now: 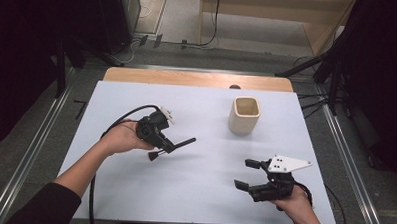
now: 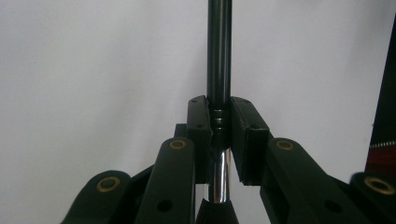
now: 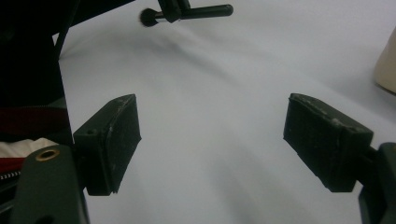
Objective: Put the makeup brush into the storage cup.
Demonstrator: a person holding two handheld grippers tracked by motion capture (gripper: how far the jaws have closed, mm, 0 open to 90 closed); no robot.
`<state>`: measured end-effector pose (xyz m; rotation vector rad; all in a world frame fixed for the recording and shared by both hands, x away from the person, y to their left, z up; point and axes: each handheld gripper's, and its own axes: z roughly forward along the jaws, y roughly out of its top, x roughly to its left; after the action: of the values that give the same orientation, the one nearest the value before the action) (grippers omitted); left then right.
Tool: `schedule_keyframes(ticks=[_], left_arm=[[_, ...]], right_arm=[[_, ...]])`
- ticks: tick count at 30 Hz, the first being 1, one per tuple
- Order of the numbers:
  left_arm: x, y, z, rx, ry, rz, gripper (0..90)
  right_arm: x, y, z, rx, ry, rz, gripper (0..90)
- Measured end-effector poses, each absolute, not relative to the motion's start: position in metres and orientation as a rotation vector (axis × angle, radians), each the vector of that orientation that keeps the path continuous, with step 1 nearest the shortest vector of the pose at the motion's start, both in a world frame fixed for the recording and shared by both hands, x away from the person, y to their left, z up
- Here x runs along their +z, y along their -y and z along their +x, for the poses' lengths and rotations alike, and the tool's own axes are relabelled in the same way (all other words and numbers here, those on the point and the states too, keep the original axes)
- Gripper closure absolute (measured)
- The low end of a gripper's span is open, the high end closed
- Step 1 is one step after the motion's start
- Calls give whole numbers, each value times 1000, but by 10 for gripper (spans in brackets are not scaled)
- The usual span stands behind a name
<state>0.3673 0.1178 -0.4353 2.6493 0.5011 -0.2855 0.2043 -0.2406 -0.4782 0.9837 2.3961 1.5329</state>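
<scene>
A black brush with a chrome collar and a dark tuft of bristles is held above the white table left of centre. My left gripper is shut on it, and in the left gripper view its pads press on the brush where the black handle meets the chrome. My right gripper stands open near the front right edge, with nothing between its pads. In the right gripper view the brush lies level at the top. A cream square cup stands upright at the back right.
A wooden strip runs along the table's far edge. Metal rails flank both sides. The cup's side shows at the right edge of the right gripper view. A black cable trails from the left gripper toward the front.
</scene>
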Motion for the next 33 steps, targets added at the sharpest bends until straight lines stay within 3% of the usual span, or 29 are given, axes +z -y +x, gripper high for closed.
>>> schedule_keyframes(ticks=[8, 27, 33], left_arm=[[-432, -118, 353, -303, -529, 2582, 794], [-434, -122, 325, -353, -525, 2480, 794], [-442, -121, 321, -432, -545, 2466, 794]], right_arm=[[-477, 241, 207, 1529, -2440, 988, 239], [-475, 230, 223, 1515, -2482, 937, 231], [-475, 219, 232, 1521, -2534, 895, 266]])
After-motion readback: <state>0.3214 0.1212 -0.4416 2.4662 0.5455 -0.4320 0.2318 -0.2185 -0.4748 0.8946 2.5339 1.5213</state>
